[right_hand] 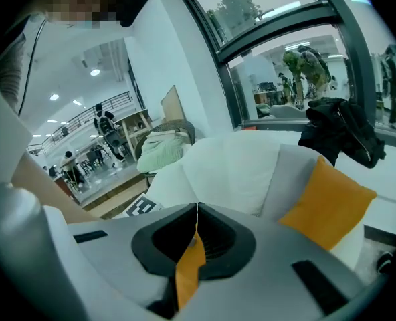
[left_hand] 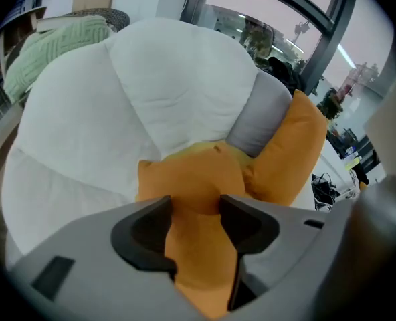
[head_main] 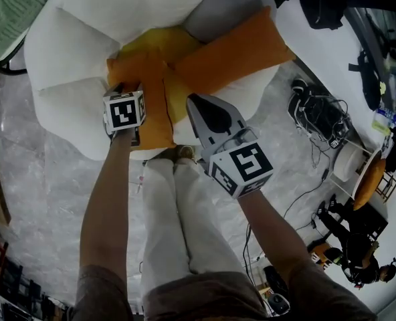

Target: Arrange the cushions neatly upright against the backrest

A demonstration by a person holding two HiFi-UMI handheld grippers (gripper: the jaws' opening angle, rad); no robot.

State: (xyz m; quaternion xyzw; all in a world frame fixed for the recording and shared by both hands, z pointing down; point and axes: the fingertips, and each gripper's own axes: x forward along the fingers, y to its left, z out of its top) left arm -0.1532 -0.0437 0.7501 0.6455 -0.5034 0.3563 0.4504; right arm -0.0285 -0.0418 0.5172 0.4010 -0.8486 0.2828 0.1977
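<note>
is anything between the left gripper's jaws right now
Yes, the left gripper view shows an orange cushion lying between the open jaws of the left gripper.

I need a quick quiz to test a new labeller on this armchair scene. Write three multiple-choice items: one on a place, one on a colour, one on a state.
1. The left gripper hangs over:
A the floor
B the near orange cushion
C the black jacket

2. The cushion between the white backrest and the far orange cushion is:
A green
B black
C grey

3. The left gripper's jaws are:
A apart, with orange fabric between them
B shut together
C clamped on a cable

Key:
1 B: the head view shows it above that cushion on the seat.
2 C: the grey cushion shows wedged there in the left gripper view.
3 A: that view shows a wide gap between the jaws.
</note>
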